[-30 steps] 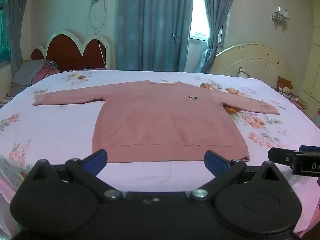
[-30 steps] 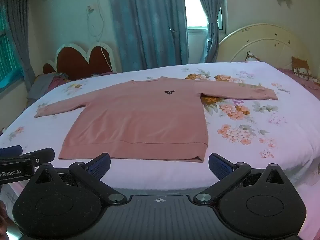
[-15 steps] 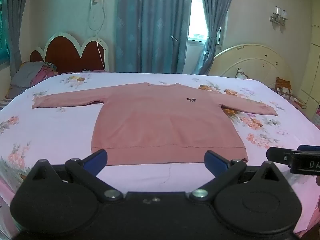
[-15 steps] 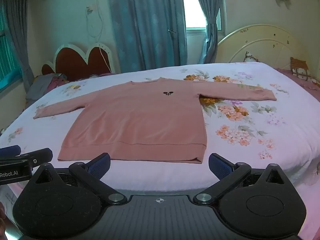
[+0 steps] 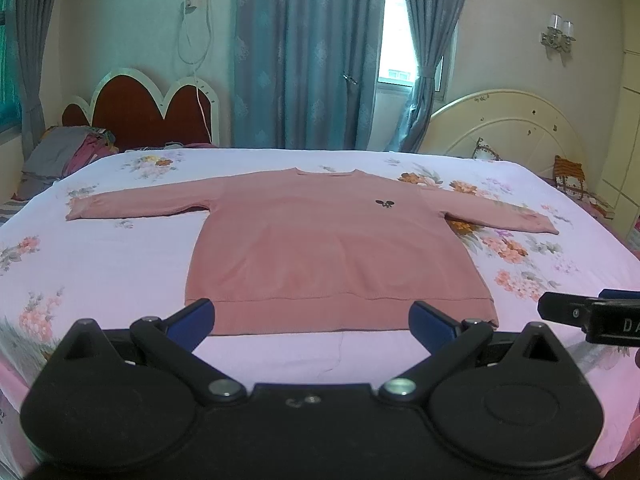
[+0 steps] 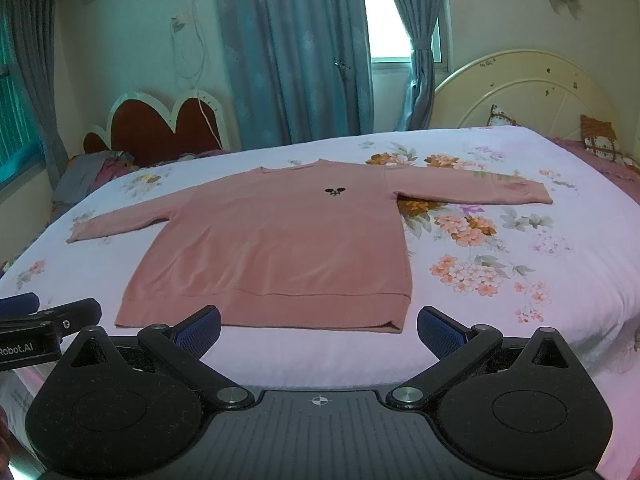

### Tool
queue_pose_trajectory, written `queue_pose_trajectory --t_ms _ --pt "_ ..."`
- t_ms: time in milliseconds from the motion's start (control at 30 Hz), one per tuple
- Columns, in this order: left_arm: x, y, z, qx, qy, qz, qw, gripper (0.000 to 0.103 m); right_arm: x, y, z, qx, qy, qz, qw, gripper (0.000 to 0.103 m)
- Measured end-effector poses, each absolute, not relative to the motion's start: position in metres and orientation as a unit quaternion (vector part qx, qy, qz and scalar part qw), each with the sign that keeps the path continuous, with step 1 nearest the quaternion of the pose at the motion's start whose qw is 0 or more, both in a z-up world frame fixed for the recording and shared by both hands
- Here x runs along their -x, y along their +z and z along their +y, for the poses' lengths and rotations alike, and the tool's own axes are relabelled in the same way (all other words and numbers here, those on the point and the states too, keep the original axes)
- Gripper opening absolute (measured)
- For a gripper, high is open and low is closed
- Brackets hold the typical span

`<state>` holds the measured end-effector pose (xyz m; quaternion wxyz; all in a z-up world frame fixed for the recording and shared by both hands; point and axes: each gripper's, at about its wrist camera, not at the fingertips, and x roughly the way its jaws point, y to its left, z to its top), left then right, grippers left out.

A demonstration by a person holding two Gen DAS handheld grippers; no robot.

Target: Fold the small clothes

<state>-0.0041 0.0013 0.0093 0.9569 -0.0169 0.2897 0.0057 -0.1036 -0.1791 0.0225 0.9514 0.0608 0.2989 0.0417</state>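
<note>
Between the wide-spread, empty jaws of the left gripper (image 5: 312, 318) lies the hem of a pink sweater (image 5: 332, 248), just ahead of the tips; the right gripper (image 6: 318, 326), equally wide and empty, frames the hem's right half. The sweater lies flat and face up on the floral bed (image 5: 100, 264), neck away, hem toward both grippers, sleeves stretched out sideways, so its widest line runs left to right. The left sleeve cuff (image 5: 80, 212) lies nearer the left gripper, the right cuff (image 6: 540, 194) nearer the right. Compared with a second ago, both grippers have barely moved; the sweater sits slightly lower in each view.
</note>
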Motion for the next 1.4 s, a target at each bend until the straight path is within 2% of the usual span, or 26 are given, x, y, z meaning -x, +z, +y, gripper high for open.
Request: queue_pose_trajectory --t_ms 1400 --pt "0.0066 0.0063 0.0034 0.019 0.015 0.286 0.958 0.103 0.1004 0.0272 -0.1793 -0.062 0.043 0.294 0.953 0.103"
